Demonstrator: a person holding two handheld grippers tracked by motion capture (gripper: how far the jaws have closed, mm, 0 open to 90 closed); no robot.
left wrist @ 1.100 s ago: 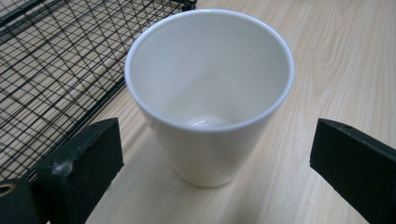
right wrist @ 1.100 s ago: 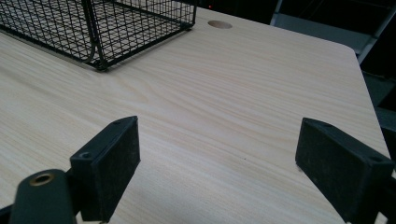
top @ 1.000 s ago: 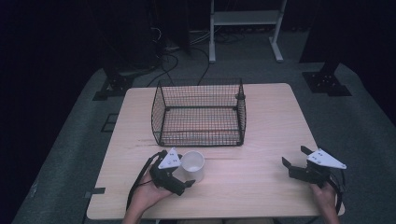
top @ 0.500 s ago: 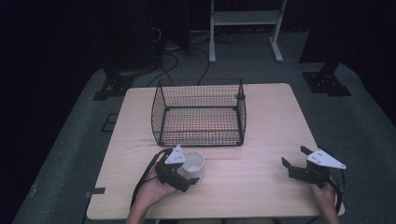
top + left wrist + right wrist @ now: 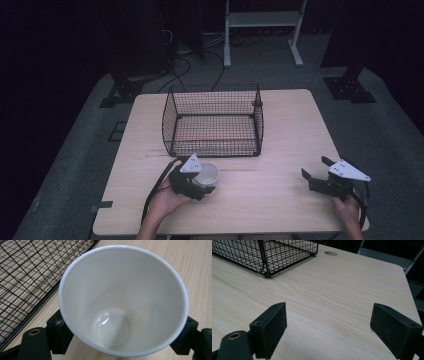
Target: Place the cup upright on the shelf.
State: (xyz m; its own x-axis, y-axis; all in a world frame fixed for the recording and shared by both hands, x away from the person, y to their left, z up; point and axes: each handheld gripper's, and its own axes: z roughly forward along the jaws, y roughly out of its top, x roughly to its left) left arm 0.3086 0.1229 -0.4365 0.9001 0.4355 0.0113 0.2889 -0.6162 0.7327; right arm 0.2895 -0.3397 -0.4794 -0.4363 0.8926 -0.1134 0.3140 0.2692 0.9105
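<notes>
A white empty cup point(image 5: 208, 174) stands on the wooden table point(image 5: 280, 125), just in front of a black wire basket point(image 5: 212, 120). My left gripper point(image 5: 208, 182) is shut on the cup; in the left gripper view its jaws press on both sides of the cup point(image 5: 122, 302), below the rim, and the basket point(image 5: 22, 277) lies to the left. At the table's right front my right gripper point(image 5: 315, 167) stands open, and in its own view the right gripper point(image 5: 332, 327) has nothing between its wide-apart jaws.
The basket point(image 5: 269, 252) is empty and open at the top. A cable hole point(image 5: 331, 253) marks the table's far side. A white metal stand point(image 5: 260, 20) and dark equipment feet stand on the floor behind.
The left gripper has crept a little forward and right around the cup. The cup and the right gripper have hardly moved.
</notes>
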